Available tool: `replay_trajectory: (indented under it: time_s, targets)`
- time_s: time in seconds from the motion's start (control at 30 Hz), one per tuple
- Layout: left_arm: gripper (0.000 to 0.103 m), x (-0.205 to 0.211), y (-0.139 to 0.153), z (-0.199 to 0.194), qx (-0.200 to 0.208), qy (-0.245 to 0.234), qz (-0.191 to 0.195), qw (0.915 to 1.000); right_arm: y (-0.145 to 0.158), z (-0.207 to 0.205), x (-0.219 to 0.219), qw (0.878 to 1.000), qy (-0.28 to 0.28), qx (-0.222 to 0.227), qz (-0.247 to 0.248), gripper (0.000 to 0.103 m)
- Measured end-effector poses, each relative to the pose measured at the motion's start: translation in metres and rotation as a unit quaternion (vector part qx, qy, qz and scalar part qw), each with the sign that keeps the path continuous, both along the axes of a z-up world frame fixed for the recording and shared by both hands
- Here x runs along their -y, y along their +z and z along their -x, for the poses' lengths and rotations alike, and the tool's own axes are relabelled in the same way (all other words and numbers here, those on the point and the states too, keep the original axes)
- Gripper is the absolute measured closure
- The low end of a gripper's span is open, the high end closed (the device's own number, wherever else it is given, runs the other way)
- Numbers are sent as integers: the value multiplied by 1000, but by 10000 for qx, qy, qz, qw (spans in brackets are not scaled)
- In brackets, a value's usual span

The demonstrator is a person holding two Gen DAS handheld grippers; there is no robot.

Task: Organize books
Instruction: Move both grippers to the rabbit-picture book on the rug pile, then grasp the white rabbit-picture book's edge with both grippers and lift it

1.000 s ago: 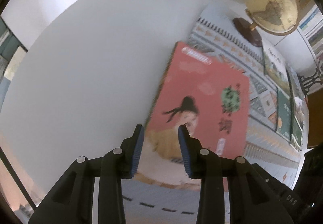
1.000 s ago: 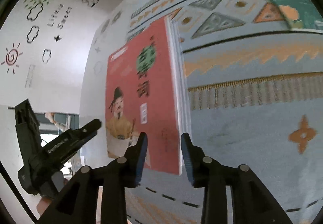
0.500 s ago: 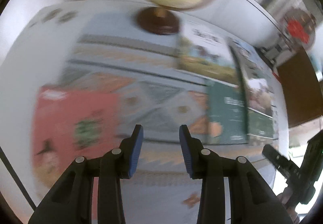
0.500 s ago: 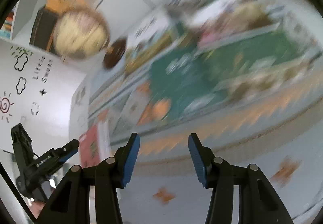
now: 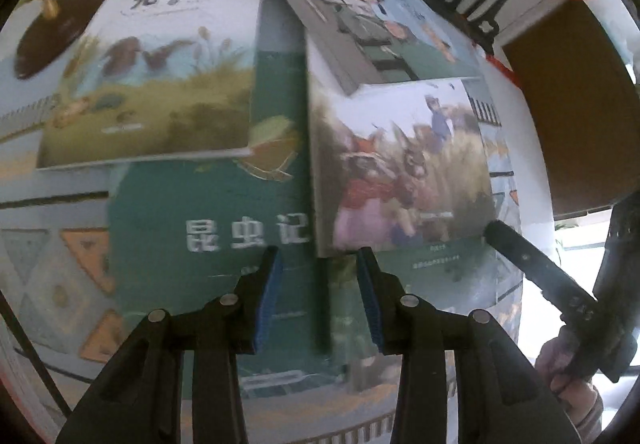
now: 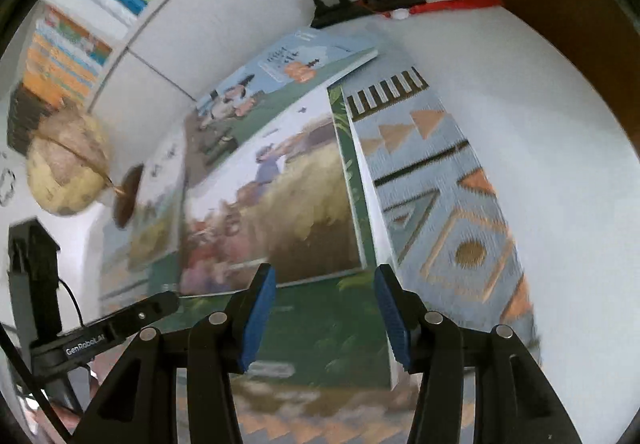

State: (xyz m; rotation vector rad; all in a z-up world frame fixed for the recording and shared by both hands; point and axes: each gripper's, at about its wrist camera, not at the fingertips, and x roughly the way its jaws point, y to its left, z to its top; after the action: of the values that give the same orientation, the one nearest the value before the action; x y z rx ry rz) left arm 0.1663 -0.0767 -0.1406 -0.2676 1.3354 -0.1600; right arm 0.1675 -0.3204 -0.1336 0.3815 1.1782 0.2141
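Little looks done: the books (image 5: pixel 208 220) lie overlapped across mid-frame on the mat (image 6: pixel 452 212), unstacked. The left gripper (image 5: pixel 318 296) is opening, the right gripper (image 6: pixel 324 314) parted; both hover empty above the covers.

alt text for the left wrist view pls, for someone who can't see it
The left gripper, jaws opening with nothing between them, hangs over overlapping picture books on a patterned cloth: a green book partly under a meadow-cover book and a storybook. The right gripper shows at right.

Two steep downward wrist views, shared overlapping books (image 5: pixel 404 172)
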Motion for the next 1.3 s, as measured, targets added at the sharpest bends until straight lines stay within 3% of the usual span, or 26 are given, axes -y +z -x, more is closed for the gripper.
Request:
replay_trajectory:
  time_s: [0.1,0.23,0.3,0.37,0.43,0.53,0.6,0.63,0.73,0.8,0.87,1.0,1.17,1.23,1.3]
  targets:
    - [62,6,1,2,31,-40,-81,10000,-4,-2,-4,9993,191,33,314,52]
    - [60,2,4,-1,133,155,-177,9996,-5,-2,-5,9989,283,139,341,51]
    - [60,-5,5,-6,216,456,-154,9986,-7,-6,-1,9998,145,151,31,51]
    - [51,-12,-2,-16,47,565,58,9984,-8,-12,-1,9997,94,142,-148,46]
    - [44,-7,0,-23,151,395,133,9990,-7,-16,-7,9995,228,228,-1,44]
    - [43,15,-3,-30,57,-135,423,9990,-7,-20,-15,9984,414,322,207,42]
    - [45,28,-1,-26,224,-353,-97,9991,-7,-19,-19,9975,609,345,120,42]
    - [46,35,2,-20,328,-526,-263,9977,-7,-19,-22,9969,696,345,89,42]
    - [46,37,7,-10,400,-593,-229,9972,2,-9,-31,9941,804,596,408,41]
    - [46,34,10,-2,428,-591,-297,9969,7,-5,-31,9948,728,625,352,40]
    - [46,31,12,5,427,-616,-351,9966,7,-2,-31,9957,727,545,158,40]
    - [46,17,21,34,393,-695,-467,9957,5,18,-45,9925,1132,366,287,40]
    - [46,-4,25,98,222,-859,-468,9950,2,67,-58,9887,1488,74,134,37]
    - [46,-17,23,124,42,-900,-283,9955,0,90,-63,9851,1713,-82,98,37]
    - [46,-31,23,132,-8,-794,-263,9965,-2,111,-64,9820,1876,-214,-75,38]
